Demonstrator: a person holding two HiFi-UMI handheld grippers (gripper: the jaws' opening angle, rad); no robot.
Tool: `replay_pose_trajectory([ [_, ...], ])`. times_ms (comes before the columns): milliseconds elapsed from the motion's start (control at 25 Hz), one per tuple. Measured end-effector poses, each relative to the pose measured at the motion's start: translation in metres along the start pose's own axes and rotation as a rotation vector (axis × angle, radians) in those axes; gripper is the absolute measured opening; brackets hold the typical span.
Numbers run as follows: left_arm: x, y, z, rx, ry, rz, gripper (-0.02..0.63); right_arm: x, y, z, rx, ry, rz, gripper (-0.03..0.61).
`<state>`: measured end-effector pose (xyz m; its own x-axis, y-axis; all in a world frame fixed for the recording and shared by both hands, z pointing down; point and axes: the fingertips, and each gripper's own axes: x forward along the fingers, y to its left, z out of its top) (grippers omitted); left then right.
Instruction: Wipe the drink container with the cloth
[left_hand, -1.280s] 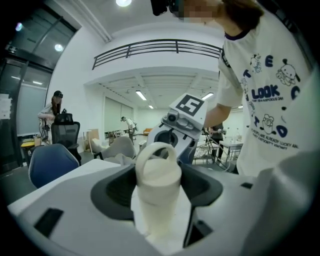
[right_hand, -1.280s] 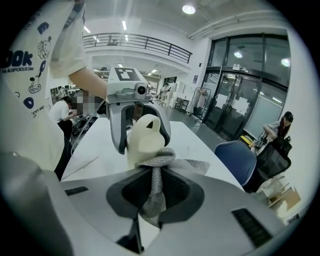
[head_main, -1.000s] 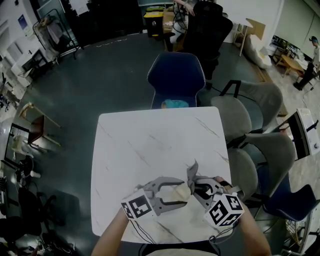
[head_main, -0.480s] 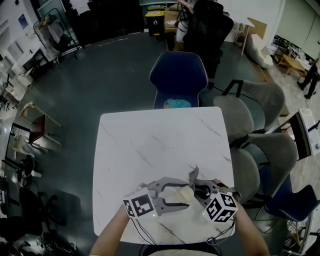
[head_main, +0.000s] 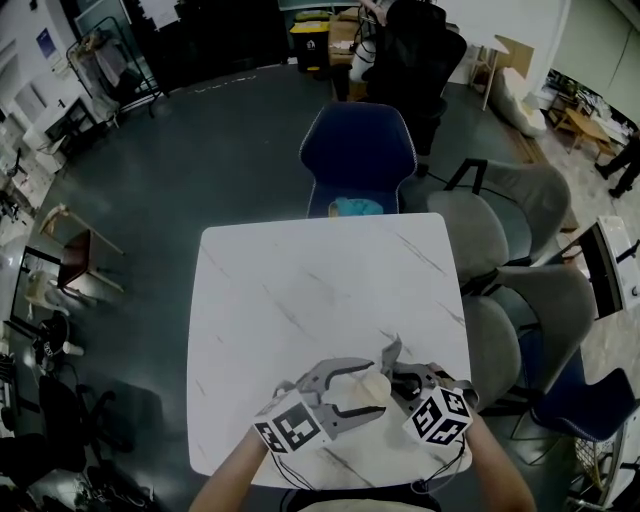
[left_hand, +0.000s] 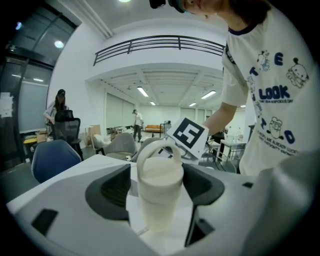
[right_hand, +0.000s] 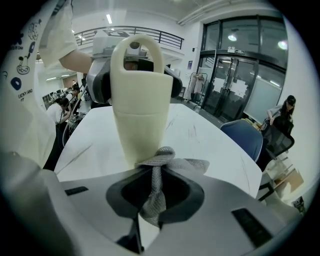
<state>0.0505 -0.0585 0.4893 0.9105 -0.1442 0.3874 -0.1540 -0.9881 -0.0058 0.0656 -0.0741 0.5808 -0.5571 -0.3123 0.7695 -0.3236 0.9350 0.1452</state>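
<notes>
A cream drink container (head_main: 365, 387) with a loop handle stands upright on the white marble table (head_main: 300, 290) near its front edge. My left gripper (head_main: 372, 388) reaches in from the left with a jaw on each side of the cup (left_hand: 159, 190). Its jaws have just been opening, and a thin gap shows beside the cup. My right gripper (head_main: 395, 378) is shut on a grey cloth (head_main: 388, 353). In the right gripper view the bunched cloth (right_hand: 155, 165) lies against the low part of the cup (right_hand: 137, 115), just ahead of the right gripper (right_hand: 152, 185).
A blue chair (head_main: 358, 150) with a teal thing (head_main: 352, 207) on its seat stands at the table's far side. Grey chairs (head_main: 470, 235) line the right side. Clutter and people are farther off on the dark floor.
My right gripper has sunk a little with the cloth, which now sits lower against the cup. My left gripper has shifted slightly right, and its jaws stand a little wider around the cup.
</notes>
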Motion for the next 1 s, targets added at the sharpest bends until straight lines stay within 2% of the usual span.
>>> replay_pose_trajectory([
  [280,-0.006,0.006,0.014,-0.111,-0.066,0.292,0.313,-0.001,-0.002,0.001,0.013,0.000,-0.019,0.051],
  [400,-0.011,0.009,0.019,-0.188,-0.106,0.432,0.311,0.000,-0.001,0.000,0.016,0.001,-0.022,0.051],
  [520,-0.013,0.010,0.019,-0.275,-0.110,0.540,0.311,0.005,0.002,-0.004,0.023,0.006,-0.021,0.051],
  [760,-0.007,0.011,0.016,-0.260,-0.095,0.646,0.311,0.013,0.007,-0.015,0.044,0.021,-0.010,0.051],
  [920,-0.007,0.010,0.015,-0.310,-0.098,0.652,0.297,0.020,0.011,-0.020,0.058,0.023,-0.005,0.051],
  [1000,-0.006,0.010,0.012,-0.286,-0.102,0.645,0.295,0.024,0.013,-0.023,0.062,0.026,0.001,0.051],
])
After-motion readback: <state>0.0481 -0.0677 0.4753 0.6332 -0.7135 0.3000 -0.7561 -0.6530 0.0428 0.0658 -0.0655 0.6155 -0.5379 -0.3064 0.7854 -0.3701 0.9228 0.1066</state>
